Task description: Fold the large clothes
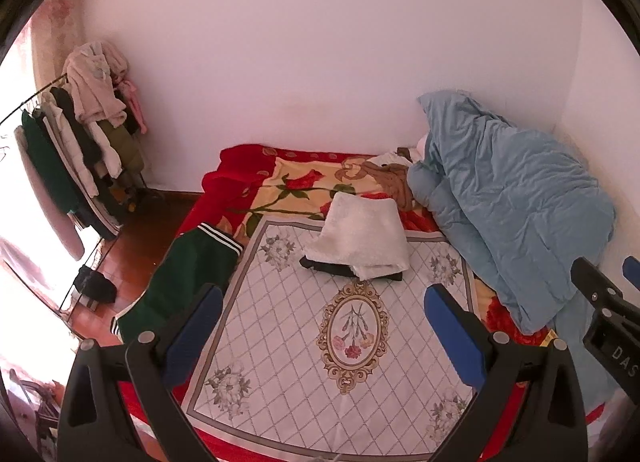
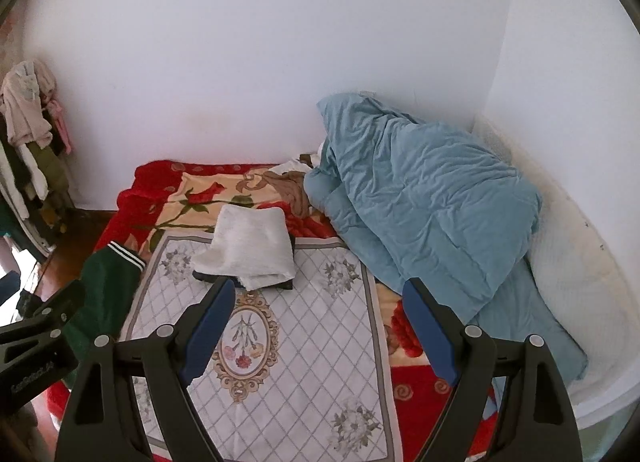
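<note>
Left tongs [image 1: 324, 302] and right tongs [image 2: 318, 296] both hang spread apart, empty, above the bed [image 1: 280, 342]. A folded white garment [image 1: 364, 240] lies on a dark one [image 1: 332, 267]; the green jacket [image 1: 184, 274] drapes over the bed's left edge.

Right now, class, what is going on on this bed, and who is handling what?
A person holds two grippers above the bed, jaws open and holding nothing. The left gripper and right gripper both hover over the white diamond-patterned cloth spread flat on the red floral blanket. A folded white fluffy garment lies on a dark folded one. An unfolded dark green striped garment hangs over the bed's left edge. A crumpled light blue duvet is heaped on the right.
</note>
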A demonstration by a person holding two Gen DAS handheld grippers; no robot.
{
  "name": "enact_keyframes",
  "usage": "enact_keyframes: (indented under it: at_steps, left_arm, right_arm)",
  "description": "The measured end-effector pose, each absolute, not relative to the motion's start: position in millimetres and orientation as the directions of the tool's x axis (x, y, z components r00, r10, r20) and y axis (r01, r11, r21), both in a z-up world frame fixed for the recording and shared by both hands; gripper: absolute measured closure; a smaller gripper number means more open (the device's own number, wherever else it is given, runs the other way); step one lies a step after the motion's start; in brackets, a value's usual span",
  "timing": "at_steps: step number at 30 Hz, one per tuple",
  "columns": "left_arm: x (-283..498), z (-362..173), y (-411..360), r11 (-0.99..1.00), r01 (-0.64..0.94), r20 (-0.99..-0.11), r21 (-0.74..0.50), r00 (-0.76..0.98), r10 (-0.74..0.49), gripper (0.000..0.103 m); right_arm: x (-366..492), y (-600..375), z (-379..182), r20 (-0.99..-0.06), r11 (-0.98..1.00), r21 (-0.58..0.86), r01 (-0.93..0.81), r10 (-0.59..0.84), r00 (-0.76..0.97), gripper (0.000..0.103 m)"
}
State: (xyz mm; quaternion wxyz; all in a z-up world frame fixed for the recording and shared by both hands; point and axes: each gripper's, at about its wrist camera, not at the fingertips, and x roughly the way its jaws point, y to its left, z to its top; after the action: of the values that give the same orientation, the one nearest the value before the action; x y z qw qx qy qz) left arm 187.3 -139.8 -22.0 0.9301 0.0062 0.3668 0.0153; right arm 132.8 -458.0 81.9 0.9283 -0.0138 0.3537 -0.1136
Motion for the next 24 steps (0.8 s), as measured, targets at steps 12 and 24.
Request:
enact_keyframes:
  at_steps: [12, 24]
  left_arm:
    - [171.2, -14.0, -140.5, 1.0, -0.022, -0.658, 0.015, 0.752, 0.027, 0.0]
    - [166.1, -10.3, -142.0, 1.0, -0.02, -0.658, 0.017, 0.753, 0.027, 0.0]
  right_arm:
    - [117.3, -454.8, 97.6, -0.628, 0.984, -0.086, 0.154, -0.174, 0.759, 0.01]
    - [117.5, -460.9, 100.6, -0.638, 0.99, -0.066, 0.125, -0.138, 0.758, 0.009]
